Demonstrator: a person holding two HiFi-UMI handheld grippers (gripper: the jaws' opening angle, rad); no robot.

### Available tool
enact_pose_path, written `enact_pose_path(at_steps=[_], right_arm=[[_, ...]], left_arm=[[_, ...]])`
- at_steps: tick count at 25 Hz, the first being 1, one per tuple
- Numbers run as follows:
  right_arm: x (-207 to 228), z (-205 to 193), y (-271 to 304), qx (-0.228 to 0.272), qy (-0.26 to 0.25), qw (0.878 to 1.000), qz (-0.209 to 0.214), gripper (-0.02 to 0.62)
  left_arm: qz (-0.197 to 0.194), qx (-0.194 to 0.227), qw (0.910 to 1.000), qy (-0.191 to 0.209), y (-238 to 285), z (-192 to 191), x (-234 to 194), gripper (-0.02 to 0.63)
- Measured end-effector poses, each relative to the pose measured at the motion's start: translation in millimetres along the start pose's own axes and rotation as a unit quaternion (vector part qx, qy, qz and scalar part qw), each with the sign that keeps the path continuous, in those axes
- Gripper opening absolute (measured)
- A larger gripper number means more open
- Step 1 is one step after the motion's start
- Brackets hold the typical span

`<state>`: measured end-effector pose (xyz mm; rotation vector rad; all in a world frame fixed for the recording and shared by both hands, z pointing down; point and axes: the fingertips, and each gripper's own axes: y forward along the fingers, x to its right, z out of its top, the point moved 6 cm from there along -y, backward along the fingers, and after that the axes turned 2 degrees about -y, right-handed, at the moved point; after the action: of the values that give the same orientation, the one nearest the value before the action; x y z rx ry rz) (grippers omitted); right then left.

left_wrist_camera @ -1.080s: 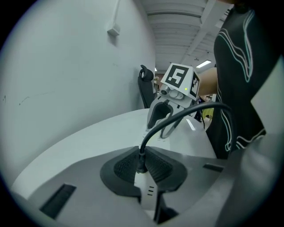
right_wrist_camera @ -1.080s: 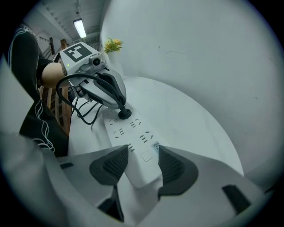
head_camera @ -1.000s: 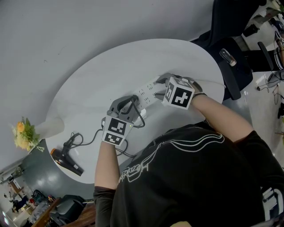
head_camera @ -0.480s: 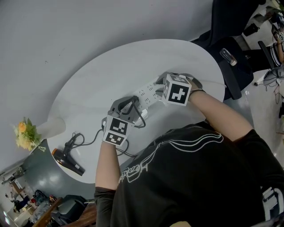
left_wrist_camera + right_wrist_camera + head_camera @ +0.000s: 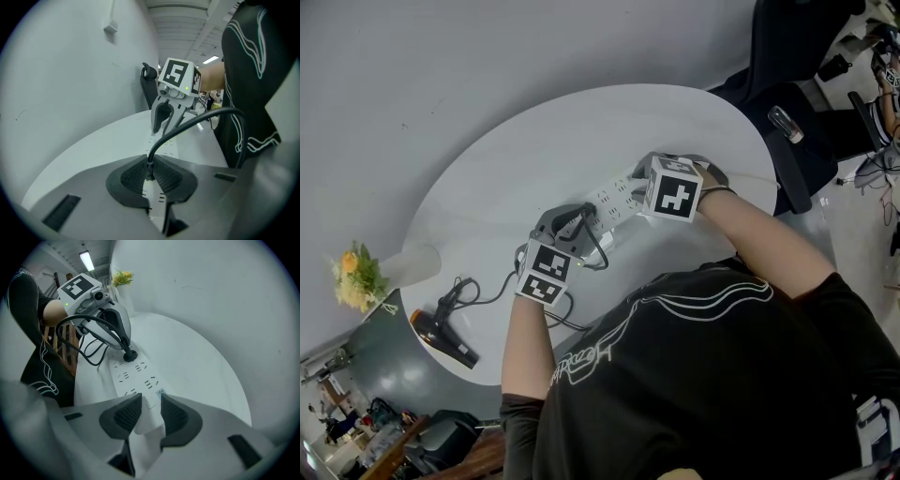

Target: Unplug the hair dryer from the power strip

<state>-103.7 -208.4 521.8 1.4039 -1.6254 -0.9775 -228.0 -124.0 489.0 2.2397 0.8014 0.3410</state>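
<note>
A white power strip (image 5: 614,195) lies on the white oval table (image 5: 581,122). My left gripper (image 5: 581,217) is shut on the black plug (image 5: 130,354) seated in the strip's near end; in the left gripper view its pads (image 5: 133,176) pinch the plug's neck, and the cord (image 5: 187,126) arcs off to the right. My right gripper (image 5: 639,178) is shut on the strip's other end, pads (image 5: 126,414) pressed against both long sides of the strip (image 5: 136,376). The black hair dryer (image 5: 441,336) lies at the table's left edge, its cord (image 5: 497,291) running to the plug.
A vase of yellow flowers (image 5: 356,279) stands at the table's far left. A black office chair (image 5: 787,141) sits beyond the table's right end. A grey wall runs close behind the table. The person's torso is against the near edge.
The right gripper's marker cube has turned slightly over the strip's end. The left gripper stays on the plug, and the strip has not moved.
</note>
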Motion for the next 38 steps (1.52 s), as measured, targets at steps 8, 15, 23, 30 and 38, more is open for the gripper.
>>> enact_pose_path(at_steps=[8, 15, 23, 30, 38], right_arm=[[0.1, 2.4, 0.5, -0.013, -0.008, 1.000, 0.002, 0.110], [0.1, 2.8, 1.1, -0.020, -0.014, 1.000, 0.001, 0.110], [-0.6, 2.7, 1.4, -0.021, -0.011, 1.000, 0.001, 0.110], [-0.8, 4.7, 0.9, -0.035, -0.016, 0.999, 0.004, 0.107], [-1.9, 4.0, 1.1, -0.020, -0.011, 1.000, 0.000, 0.107]], left_arm=[[0.015, -0.030, 0.9993, 0.018, 0.3, 6.6, 3.4, 0.038], [0.000, -0.013, 0.9999, 0.001, -0.8, 1.2, 1.3, 0.038], [0.006, -0.009, 0.9999, -0.008, -2.7, 1.0, 1.7, 0.038], [0.008, -0.027, 0.9995, 0.013, -1.9, 5.6, 4.5, 0.037], [-0.023, 0.014, 0.9985, -0.047, -6.9, -4.0, -2.7, 0.038]])
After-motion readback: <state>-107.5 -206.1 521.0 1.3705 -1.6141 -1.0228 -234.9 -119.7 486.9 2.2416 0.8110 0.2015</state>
